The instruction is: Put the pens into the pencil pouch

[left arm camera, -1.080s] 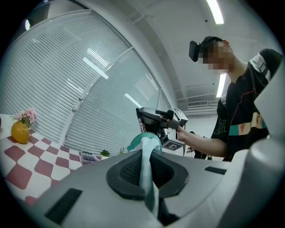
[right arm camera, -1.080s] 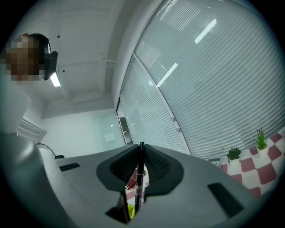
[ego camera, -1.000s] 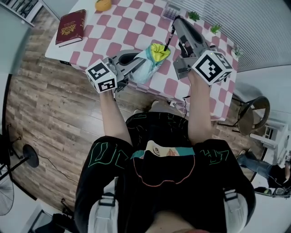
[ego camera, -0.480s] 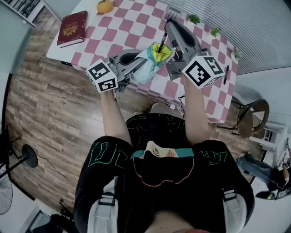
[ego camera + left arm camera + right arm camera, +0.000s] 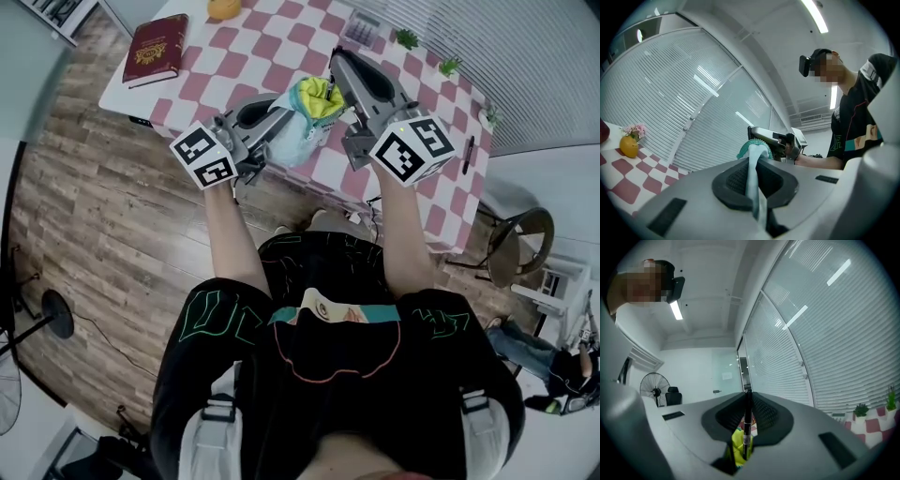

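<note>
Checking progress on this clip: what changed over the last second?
The right gripper, gripping the black pen, moved left in the head view, bringing the pen to the yellow opening of the pouch. The left gripper stayed shut on the pouch's edge; the book stayed put.

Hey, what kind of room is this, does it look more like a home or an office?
Most likely an office: long slatted blinds along the walls, a ceiling strip light, and a standing fan beside a black desk chair.

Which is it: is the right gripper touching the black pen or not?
Touching. The right gripper view shows the right gripper clamped on the black pen.
</note>
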Tool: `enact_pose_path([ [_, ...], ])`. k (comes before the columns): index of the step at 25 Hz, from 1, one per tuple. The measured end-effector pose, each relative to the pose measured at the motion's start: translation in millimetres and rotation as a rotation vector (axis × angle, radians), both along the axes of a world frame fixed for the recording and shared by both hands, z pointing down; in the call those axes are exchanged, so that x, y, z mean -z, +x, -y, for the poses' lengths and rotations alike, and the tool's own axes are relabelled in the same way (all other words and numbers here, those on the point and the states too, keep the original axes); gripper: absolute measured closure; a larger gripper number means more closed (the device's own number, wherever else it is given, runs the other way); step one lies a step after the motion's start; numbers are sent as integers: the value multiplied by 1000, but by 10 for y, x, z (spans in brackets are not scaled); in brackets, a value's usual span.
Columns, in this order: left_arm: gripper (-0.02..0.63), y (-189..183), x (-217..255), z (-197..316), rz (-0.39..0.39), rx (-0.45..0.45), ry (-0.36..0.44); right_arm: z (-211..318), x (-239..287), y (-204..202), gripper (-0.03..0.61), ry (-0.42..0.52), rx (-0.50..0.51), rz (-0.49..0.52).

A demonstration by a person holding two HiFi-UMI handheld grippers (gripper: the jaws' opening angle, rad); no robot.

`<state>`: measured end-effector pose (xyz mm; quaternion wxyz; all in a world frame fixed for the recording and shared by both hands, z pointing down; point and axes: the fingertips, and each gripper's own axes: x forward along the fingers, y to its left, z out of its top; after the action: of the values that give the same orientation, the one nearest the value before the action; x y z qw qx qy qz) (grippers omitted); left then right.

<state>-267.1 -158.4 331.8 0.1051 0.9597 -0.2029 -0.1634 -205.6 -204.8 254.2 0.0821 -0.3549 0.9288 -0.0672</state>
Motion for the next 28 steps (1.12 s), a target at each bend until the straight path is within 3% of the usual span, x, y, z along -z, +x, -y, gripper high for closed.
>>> enact_pose_path([
  [11,614,-220,88,7,-10,113,20,-129,-190,-148,529,11,54,-145],
  [21,614,-252,64,-30,-16,130,18,-111,-663,-195,529,-278,90,-239],
  [28,614,-177,12,-38,-8,117,7,-270,-768,-276,531,-211,139,-410],
])
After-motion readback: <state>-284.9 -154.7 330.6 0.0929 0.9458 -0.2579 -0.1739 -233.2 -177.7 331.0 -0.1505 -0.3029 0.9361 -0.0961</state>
